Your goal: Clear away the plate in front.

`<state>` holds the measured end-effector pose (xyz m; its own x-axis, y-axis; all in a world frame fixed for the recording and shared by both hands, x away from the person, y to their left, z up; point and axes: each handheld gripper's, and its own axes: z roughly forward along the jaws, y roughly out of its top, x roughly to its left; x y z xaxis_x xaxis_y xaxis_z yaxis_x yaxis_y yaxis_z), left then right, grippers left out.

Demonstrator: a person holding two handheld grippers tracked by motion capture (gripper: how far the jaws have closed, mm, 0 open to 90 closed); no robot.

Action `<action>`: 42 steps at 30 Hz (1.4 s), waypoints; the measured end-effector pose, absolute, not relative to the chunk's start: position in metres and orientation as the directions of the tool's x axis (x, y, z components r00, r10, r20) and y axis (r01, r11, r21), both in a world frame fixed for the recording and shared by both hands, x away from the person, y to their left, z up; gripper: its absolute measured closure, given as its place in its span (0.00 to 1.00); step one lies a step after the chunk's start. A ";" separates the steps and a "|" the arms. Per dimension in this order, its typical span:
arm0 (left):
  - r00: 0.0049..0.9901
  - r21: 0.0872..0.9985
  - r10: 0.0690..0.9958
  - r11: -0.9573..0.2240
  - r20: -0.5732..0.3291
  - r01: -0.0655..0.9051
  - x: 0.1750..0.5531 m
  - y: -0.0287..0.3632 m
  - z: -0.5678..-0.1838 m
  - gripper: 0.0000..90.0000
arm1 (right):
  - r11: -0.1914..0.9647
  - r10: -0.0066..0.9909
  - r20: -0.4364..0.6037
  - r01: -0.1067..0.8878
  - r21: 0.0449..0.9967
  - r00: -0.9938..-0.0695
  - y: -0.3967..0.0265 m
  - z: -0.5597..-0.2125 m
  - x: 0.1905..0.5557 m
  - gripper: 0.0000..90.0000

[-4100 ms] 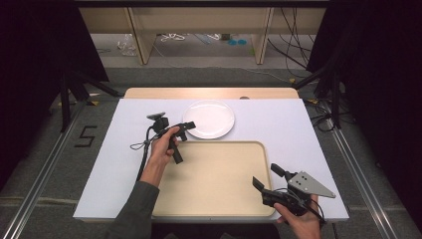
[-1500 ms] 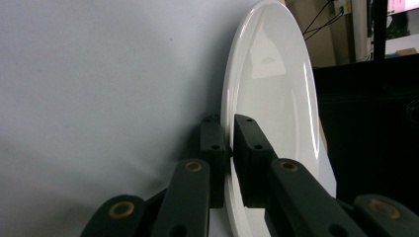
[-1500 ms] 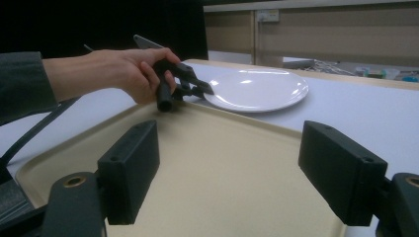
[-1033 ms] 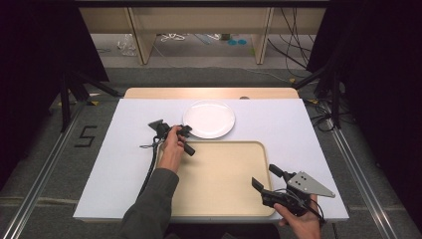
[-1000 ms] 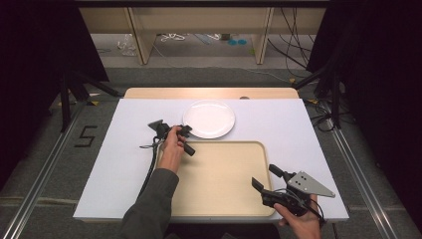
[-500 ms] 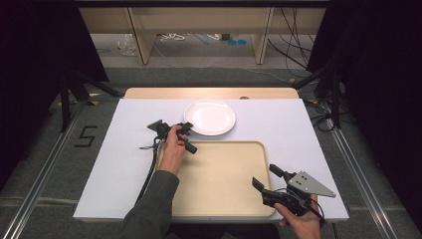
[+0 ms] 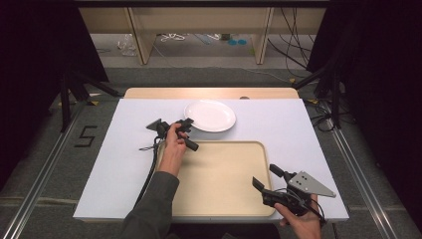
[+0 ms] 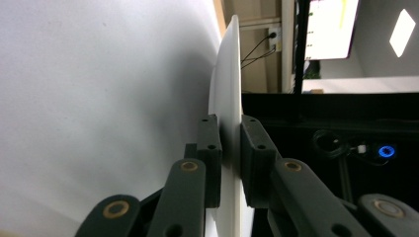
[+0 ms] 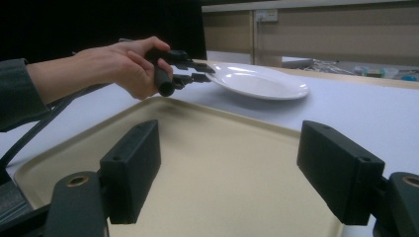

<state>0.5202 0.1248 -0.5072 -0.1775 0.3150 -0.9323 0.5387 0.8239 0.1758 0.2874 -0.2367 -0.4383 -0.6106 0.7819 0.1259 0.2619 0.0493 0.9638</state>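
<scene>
we have just closed the left tool (image 8: pixel 230 148) on the white plate's (image 7: pixel 211 115) rim; the right tool (image 9: pixel 237 173) waits open over the tray (image 7: pixel 224 174), likely the plate's destination.

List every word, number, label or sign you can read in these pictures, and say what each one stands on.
"5": a dark numeral marked on the grey floor, left of the table.
The bright screen in the left gripper view carries marks too blurred to read.
Nothing readable on the white plate, the tray or either gripper.
</scene>
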 end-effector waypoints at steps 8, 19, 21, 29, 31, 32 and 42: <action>-0.148 0.146 0.258 0.841 -0.955 0.521 0.515 0.129 -0.503 0.86 | 0.047 0.781 0.134 0.270 0.962 -0.610 -0.236 -0.438 0.287 0.29; -0.131 -0.018 0.053 0.872 -0.990 0.489 0.504 0.131 -0.489 0.85 | 0.039 0.776 0.138 0.264 0.964 -0.616 -0.236 -0.439 0.288 0.29; -0.131 -0.014 0.057 0.874 -0.990 0.486 0.500 0.133 -0.486 0.85 | 0.042 0.776 0.138 0.269 0.962 -0.615 -0.236 -0.439 0.288 0.29; -0.060 -0.013 0.018 0.874 -0.998 0.485 0.483 0.140 -0.475 0.85 | 0.056 0.781 0.132 0.279 0.959 -0.611 -0.238 -0.438 0.287 0.29; -0.053 -0.014 0.014 0.873 -0.998 0.488 0.480 0.142 -0.476 0.85 | 0.053 0.781 0.130 0.271 0.961 -0.610 -0.238 -0.438 0.287 0.29; -0.053 -0.022 0.004 0.875 -0.999 0.483 0.478 0.143 -0.477 0.85 | 0.052 0.781 0.130 0.271 0.961 -0.611 -0.237 -0.438 0.287 0.29; -0.046 -0.046 -0.028 0.875 -0.999 0.483 0.443 0.154 -0.480 0.85 | 0.059 0.781 0.130 0.279 0.958 -0.611 -0.237 -0.437 0.287 0.29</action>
<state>0.4428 0.1542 -0.4804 -0.0456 -0.0275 -0.9986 0.4828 0.8745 -0.0461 0.2874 -0.2368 -0.4374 -0.6107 0.7811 0.1299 0.2791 0.0588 0.9584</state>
